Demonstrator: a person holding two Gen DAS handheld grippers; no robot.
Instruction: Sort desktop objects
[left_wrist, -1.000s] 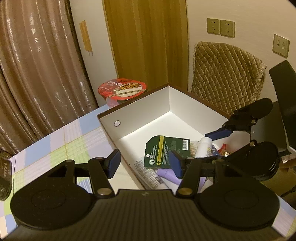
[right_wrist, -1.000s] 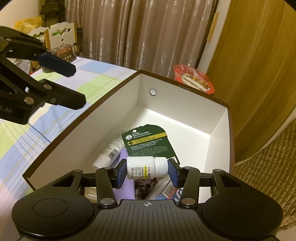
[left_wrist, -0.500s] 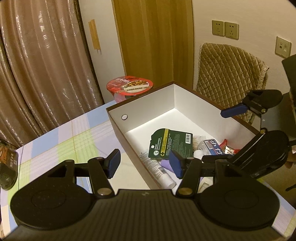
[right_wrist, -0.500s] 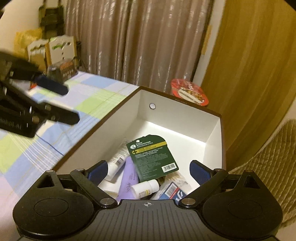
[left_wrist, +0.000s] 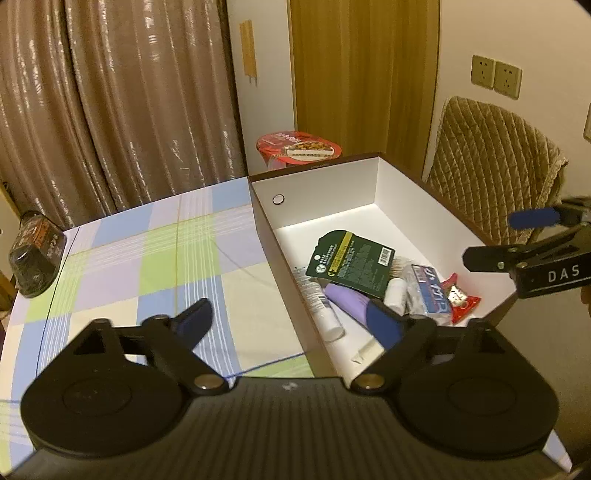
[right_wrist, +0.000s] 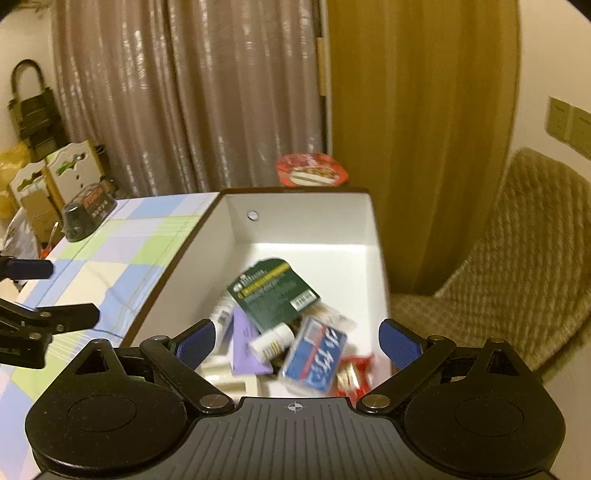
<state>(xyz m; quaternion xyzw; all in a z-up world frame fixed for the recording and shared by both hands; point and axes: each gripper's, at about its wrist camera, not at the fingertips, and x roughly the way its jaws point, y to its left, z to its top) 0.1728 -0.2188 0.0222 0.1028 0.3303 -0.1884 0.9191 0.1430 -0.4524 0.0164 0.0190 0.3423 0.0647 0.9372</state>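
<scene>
A white box with a brown rim (left_wrist: 325, 188) (right_wrist: 303, 221) stands on the right of the checked tablecloth. Inside lie a dark green card packet (left_wrist: 351, 264) (right_wrist: 273, 295), a small white pill bottle (left_wrist: 394, 295) (right_wrist: 271, 341), a purple tube (left_wrist: 347, 301) (right_wrist: 245, 347), a white tube (left_wrist: 317, 308), a blue packet (left_wrist: 428, 290) (right_wrist: 317, 360) and a red wrapper (left_wrist: 458, 295) (right_wrist: 354, 373). My left gripper (left_wrist: 291, 325) is open and empty over the box's left wall. My right gripper (right_wrist: 297, 343) (left_wrist: 517, 236) is open and empty above the box's near end.
A red-lidded instant noodle bowl (left_wrist: 299, 149) (right_wrist: 312, 173) stands behind the box. A dark jar (left_wrist: 35, 254) (right_wrist: 86, 212) sits at the table's far left corner. A quilted chair (left_wrist: 495, 166) (right_wrist: 509, 251) stands to the right. Curtains hang behind.
My right gripper opened and let go of the white pill bottle, which now lies in the box. Both grippers pulled back and up, and my left gripper opened wider.
</scene>
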